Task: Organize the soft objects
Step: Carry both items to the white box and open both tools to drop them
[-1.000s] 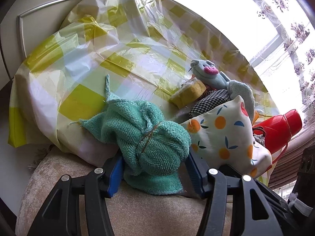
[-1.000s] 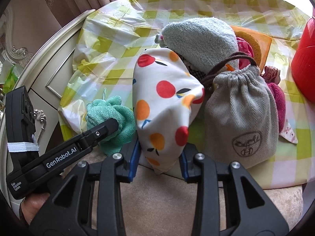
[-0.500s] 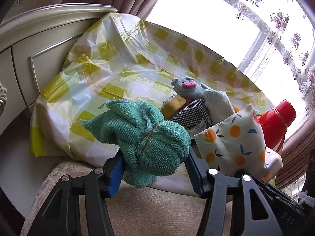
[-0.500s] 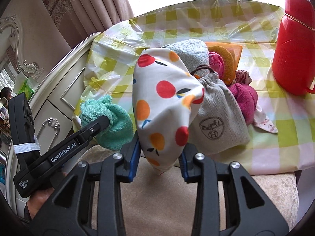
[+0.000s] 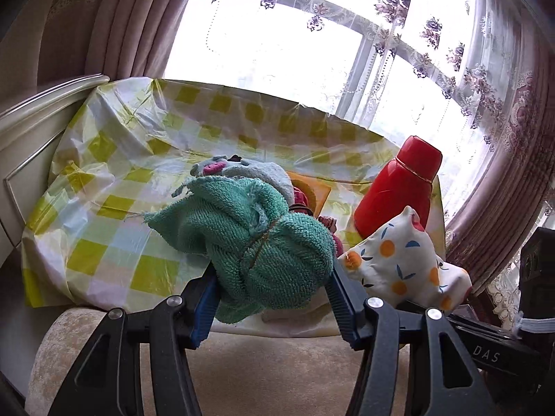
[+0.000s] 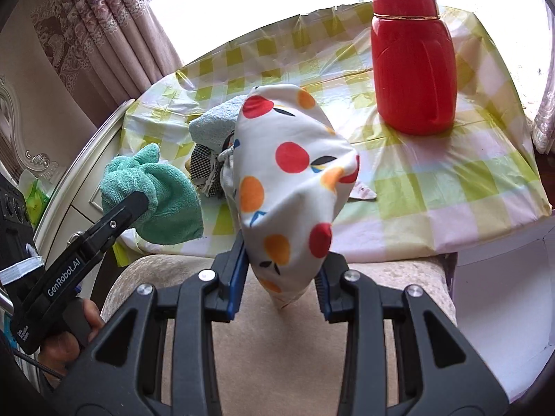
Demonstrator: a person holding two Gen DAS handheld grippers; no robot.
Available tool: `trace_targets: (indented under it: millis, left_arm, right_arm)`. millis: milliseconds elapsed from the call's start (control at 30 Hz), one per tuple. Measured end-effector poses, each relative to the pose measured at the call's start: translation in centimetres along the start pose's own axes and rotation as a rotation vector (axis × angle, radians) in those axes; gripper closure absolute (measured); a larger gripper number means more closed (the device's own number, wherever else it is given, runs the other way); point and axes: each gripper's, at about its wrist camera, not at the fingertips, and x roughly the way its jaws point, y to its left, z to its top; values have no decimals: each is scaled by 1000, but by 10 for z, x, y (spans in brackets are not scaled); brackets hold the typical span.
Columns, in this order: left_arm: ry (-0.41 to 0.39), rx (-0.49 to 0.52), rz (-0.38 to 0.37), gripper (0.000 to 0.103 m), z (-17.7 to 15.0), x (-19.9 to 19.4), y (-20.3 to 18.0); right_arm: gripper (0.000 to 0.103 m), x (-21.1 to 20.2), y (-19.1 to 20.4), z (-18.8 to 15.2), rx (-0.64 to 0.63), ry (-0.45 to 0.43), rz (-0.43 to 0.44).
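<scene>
My left gripper [image 5: 272, 294] is shut on a teal towel bundle [image 5: 256, 239] tied with string, held above the table's front edge; it also shows in the right wrist view [image 6: 156, 197]. My right gripper [image 6: 281, 277] is shut on a white pouch with red and orange dots [image 6: 288, 180], lifted off the table; the pouch shows in the left wrist view [image 5: 402, 260] at right. A pile of soft things, with a light blue plush [image 5: 242, 170] and a checked cloth [image 6: 203, 159], lies on the yellow checked tablecloth [image 5: 114, 204], partly hidden behind what I hold.
A red thermos [image 6: 412, 59] stands upright at the back right of the table. A cream cabinet [image 5: 31, 128] stands to the left. A beige cushioned seat [image 6: 277, 329] is below the grippers. Curtains and a bright window are behind.
Both grippers have risen and pulled back from the table with their loads. The towel bundle and the dotted pouch now hang clear of the pile.
</scene>
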Motion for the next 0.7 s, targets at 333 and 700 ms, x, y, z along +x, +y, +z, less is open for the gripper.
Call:
trace_targets:
  millis: [333,700]
  left_arm:
    - [74,143,-236,45,-7,14,-84]
    - [207,248,-453,45,-24,39,-161]
  right_arm:
    - [65,-51,-85,-8,131,-41,-208]
    - [64,-99,-153,-14,208,-82,-420]
